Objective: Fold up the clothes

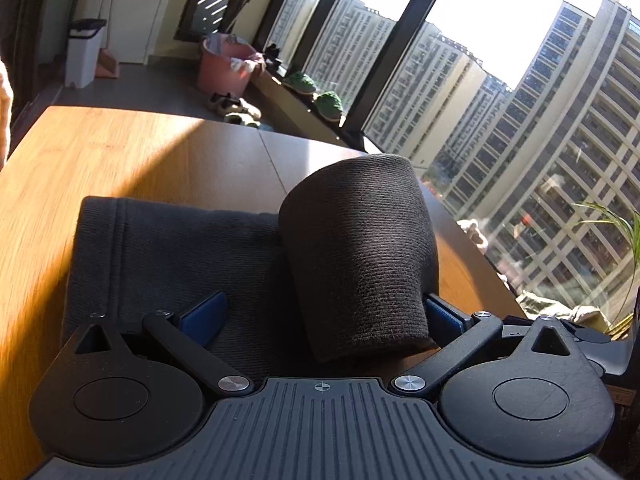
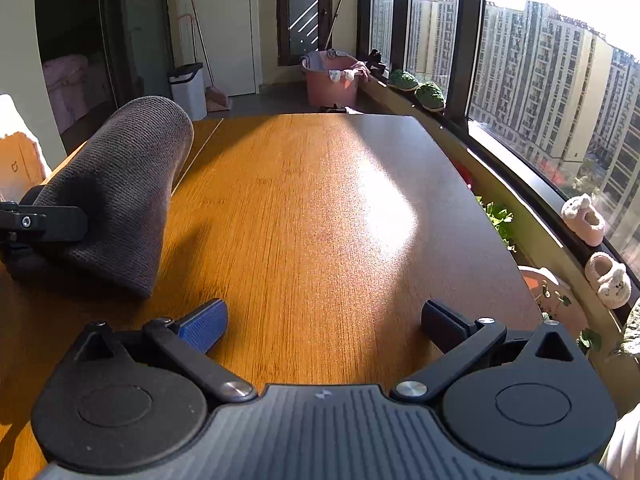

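A dark grey knit garment (image 1: 160, 256) lies on the wooden table (image 1: 120, 152). One fold of it (image 1: 360, 256) bulges up in a loop between the fingers of my left gripper (image 1: 324, 316). The left jaws stand wide apart, with the loop resting against the right finger (image 1: 444, 316). In the right wrist view the same raised fold (image 2: 120, 192) shows at the far left, with a left gripper finger (image 2: 48, 222) against it. My right gripper (image 2: 324, 324) is open and empty, low over bare table (image 2: 320, 208) to the right of the garment.
A pink laundry tub (image 2: 332, 80) stands on the floor beyond the table's far end, and a white bin (image 2: 188, 88) stands by the door. Windows run along the right side, with green slippers (image 2: 416, 88), pink slippers (image 2: 596, 248) and potted plants (image 2: 498, 216) on the sill.
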The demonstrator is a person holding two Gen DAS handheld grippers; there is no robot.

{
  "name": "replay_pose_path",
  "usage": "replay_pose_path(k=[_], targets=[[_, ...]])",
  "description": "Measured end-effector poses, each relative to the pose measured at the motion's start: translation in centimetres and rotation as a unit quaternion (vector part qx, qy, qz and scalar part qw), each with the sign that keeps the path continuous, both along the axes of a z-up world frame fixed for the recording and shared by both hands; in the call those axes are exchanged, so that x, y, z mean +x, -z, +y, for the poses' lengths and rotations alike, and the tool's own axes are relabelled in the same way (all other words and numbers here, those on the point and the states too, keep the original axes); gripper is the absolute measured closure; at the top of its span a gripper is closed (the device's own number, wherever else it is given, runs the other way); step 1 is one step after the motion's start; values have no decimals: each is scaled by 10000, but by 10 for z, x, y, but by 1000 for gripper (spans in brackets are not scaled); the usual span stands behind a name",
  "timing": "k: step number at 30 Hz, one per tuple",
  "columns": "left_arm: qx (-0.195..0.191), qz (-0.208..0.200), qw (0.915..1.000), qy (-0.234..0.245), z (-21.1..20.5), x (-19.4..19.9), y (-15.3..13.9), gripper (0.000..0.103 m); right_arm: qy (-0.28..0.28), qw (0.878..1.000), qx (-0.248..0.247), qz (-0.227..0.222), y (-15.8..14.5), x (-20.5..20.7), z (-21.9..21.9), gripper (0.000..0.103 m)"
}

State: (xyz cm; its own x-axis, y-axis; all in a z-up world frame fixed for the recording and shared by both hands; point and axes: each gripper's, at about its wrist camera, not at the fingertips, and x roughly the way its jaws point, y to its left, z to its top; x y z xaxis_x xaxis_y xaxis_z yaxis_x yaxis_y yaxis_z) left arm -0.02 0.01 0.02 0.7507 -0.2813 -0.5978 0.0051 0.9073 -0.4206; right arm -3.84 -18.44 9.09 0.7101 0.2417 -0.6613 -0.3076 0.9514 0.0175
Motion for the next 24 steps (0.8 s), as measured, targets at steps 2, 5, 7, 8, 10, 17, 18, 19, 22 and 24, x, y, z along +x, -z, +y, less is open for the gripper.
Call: replay_pose_path(k=[2, 5, 7, 8, 10, 17, 18, 19, 22, 24], targets=[[68, -93, 9998, -131, 2, -5, -4, 0, -149, 9999, -8, -85, -6, -5, 15, 0], [169, -233, 9991, -327, 4, -14, -9, 0, -373, 9991, -20, -212, -15, -12, 37, 0], [236, -326, 9981, -458, 6, -19, -13, 0, -522, 9982, -28, -297, -21, -17, 52, 0], [270, -372, 9976, -523, 7, -22, -15, 0, -597, 9976, -32, -340, -24, -19, 59, 0], [337, -465, 9962, -654, 9, -27, -19, 0, -746, 9963, -40, -425, -31, -24, 74, 0], [584, -783, 9891, -1102, 15, -48, -33, 0, -1359, 9886, -269, -594, -30, -33, 150, 0], [635, -809, 9882, -1139, 17, -52, -37, 0, -1404, 9883, -229, -551, -32, -32, 149, 0], [660, -815, 9878, -1151, 18, -55, -40, 0, -1439, 9881, -183, -508, -35, -32, 146, 0], [704, -734, 9877, -1189, 21, -62, -42, 0, -1145, 9896, -505, -712, -39, -34, 147, 0], [772, -661, 9880, -1166, 21, -60, -41, 0, -304, 9833, -1299, -1234, -40, -36, 137, 0]])
